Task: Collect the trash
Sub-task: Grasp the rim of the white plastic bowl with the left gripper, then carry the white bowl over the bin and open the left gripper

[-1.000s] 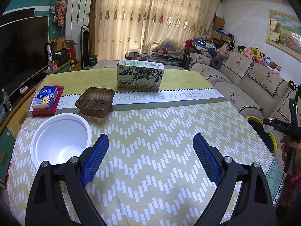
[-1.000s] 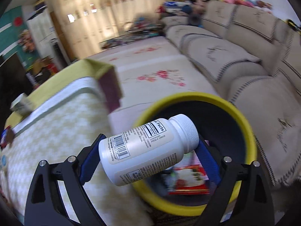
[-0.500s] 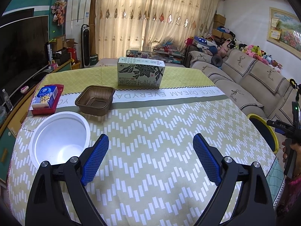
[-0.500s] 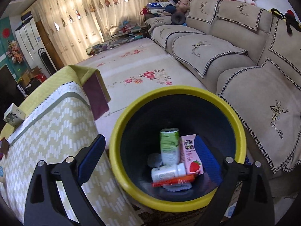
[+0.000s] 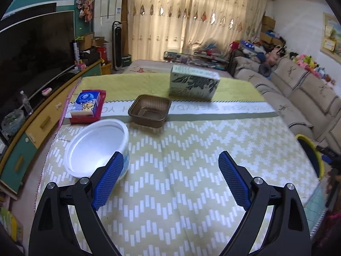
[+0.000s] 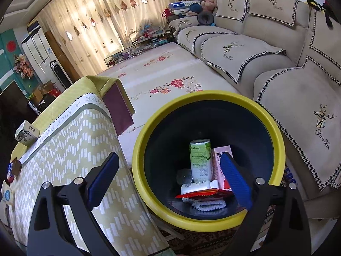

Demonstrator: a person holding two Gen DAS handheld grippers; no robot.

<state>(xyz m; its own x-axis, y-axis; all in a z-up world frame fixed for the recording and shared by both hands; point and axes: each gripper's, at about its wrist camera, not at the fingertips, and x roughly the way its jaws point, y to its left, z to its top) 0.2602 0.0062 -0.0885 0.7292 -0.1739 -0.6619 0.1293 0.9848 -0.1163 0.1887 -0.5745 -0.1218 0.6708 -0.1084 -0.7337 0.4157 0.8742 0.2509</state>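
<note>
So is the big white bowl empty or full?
Empty. The white bowl sits upright on the table, showing only its bare white inside.

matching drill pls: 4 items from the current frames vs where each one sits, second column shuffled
Items:
1. white round foam bowl
2. brown square plastic tray
3. white pill bottle
4. green-printed carton box

Places:
A. far end of the table
B. inside the yellow-rimmed bin
C. beside the left gripper
D. mid-table, in front of the carton

Pairs: 1-C, 2-D, 3-B, 4-A
</note>
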